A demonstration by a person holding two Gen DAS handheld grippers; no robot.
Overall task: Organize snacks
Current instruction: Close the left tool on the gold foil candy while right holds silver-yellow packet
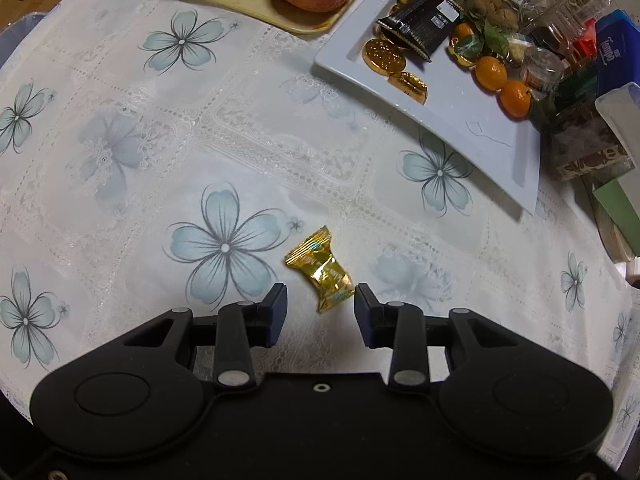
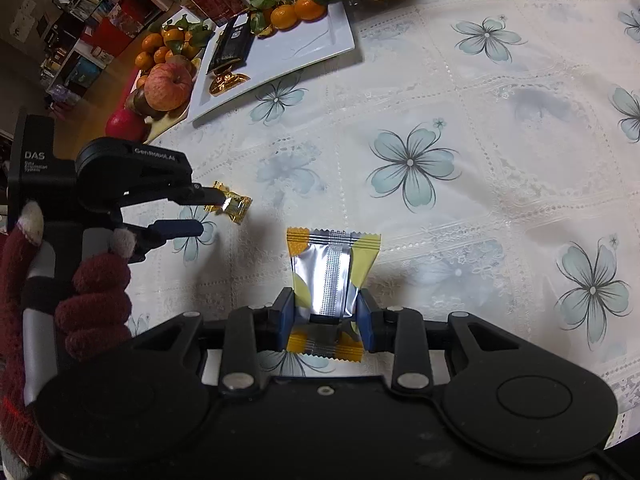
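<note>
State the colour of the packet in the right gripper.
Silver packet with yellow and orange edges; clearest in the right wrist view.

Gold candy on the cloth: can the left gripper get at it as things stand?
Probably yes. The gold candy lies alone on the tablecloth, just ahead of the open left gripper, with nothing between them.

Left hand-held gripper point(image 1: 321, 305) angled steeply down, jaws apart, gripped by a gloved hand point(image 2: 86, 292); right hand-held gripper point(image 2: 326, 314) clamped.

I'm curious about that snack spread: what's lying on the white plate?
The white plate holds gold foil coins, a black packet lying over some of them, and leafy tangerines. What else the packet covers cannot be seen.
</note>
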